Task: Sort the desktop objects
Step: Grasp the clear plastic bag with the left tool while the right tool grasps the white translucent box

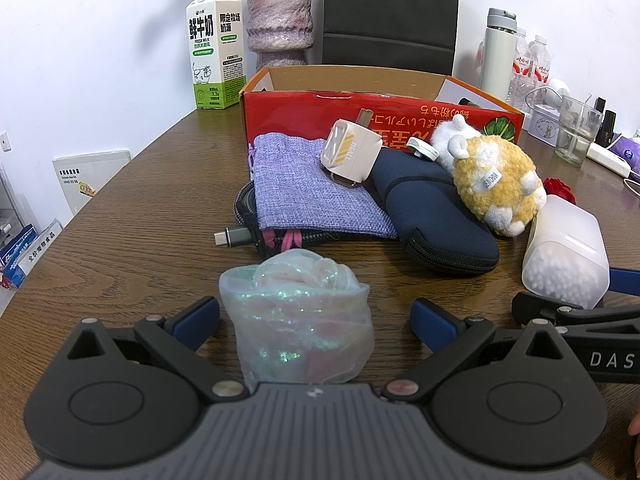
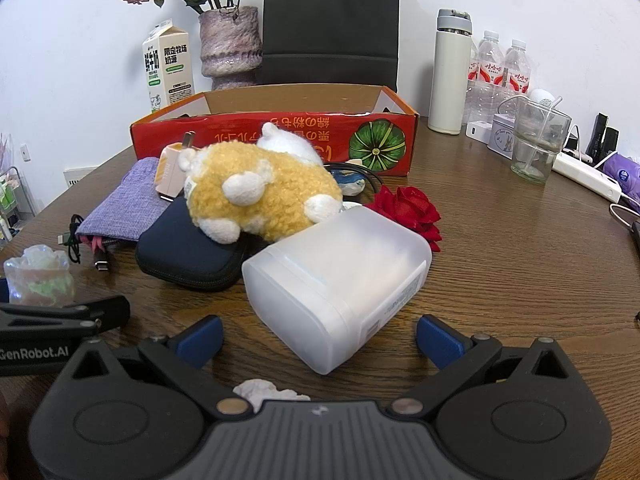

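My left gripper [image 1: 316, 316] is open around a sheer iridescent pouch [image 1: 298, 316] that stands on the table between its blue fingers. My right gripper [image 2: 320, 338] is open around the near end of a frosted plastic cotton swab box [image 2: 340, 284] lying on its side. Behind them is a pile: a yellow and white plush toy [image 2: 260, 196], a navy zip case [image 1: 432, 220], a purple cloth bag [image 1: 308, 192], a white charger plug [image 1: 352, 152], a braided USB cable [image 1: 236, 236] and a red fabric rose [image 2: 412, 208]. An open red cardboard box [image 2: 256, 136] stands behind the pile.
A milk carton [image 1: 216, 48], a vase [image 1: 280, 20] and a black chair back [image 1: 390, 12] stand behind the box. A thermos [image 2: 450, 72], water bottles [image 2: 500, 68], a glass [image 2: 536, 144] and a power strip [image 2: 588, 178] are at the right. A white crumpled scrap [image 2: 264, 390] lies by my right gripper.
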Available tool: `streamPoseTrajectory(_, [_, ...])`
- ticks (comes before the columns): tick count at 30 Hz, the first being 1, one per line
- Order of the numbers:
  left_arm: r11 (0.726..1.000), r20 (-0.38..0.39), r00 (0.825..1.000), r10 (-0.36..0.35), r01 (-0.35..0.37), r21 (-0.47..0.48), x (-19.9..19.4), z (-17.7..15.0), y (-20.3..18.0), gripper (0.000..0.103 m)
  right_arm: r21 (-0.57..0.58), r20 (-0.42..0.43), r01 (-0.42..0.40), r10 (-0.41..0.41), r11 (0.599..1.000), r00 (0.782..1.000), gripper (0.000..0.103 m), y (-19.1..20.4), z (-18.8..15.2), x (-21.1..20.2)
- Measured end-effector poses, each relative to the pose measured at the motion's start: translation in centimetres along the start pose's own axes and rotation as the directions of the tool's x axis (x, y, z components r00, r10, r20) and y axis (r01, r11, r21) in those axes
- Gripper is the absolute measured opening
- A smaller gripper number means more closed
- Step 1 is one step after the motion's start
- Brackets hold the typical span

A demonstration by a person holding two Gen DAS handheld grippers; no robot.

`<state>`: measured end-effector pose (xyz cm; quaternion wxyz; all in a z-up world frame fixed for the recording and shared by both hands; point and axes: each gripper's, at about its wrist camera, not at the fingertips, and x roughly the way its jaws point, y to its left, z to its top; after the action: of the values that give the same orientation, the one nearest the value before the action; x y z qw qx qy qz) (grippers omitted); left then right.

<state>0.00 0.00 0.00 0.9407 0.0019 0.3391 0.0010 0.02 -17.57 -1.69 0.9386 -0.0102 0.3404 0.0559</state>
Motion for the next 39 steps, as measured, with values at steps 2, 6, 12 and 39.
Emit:
streamPoseTrajectory(2, [1.000,0.000,1.000,0.000,0.000,0.000,0.0,0.0,0.0,0.103,0.000,0.000,0.000,0.000,1.000,1.000,0.103,0.0,0.0,0.0])
streamPoseTrajectory(6, [1.000,0.000,1.000,0.000,0.000,0.000,0.0,0.0,0.0,0.103,0.000,0.000,0.000,0.000,1.000,1.000,0.103,0.0,0.0,0.0])
streamPoseTrajectory(12, [1.000,0.000,1.000,0.000,0.000,0.000,0.0,0.0,0.0,0.103,0.000,0.000,0.000,0.000,1.000,1.000,0.103,0.0,0.0,0.0])
streamPoseTrajectory(39, [1.000,0.025,0.999,-0.025,0.025,-0.014,-0.9,-0.3,1.1,0.103,0.001,-0.001,0.001,-0.001,1.000,1.000,0.103,0.0,0.0,0.0])
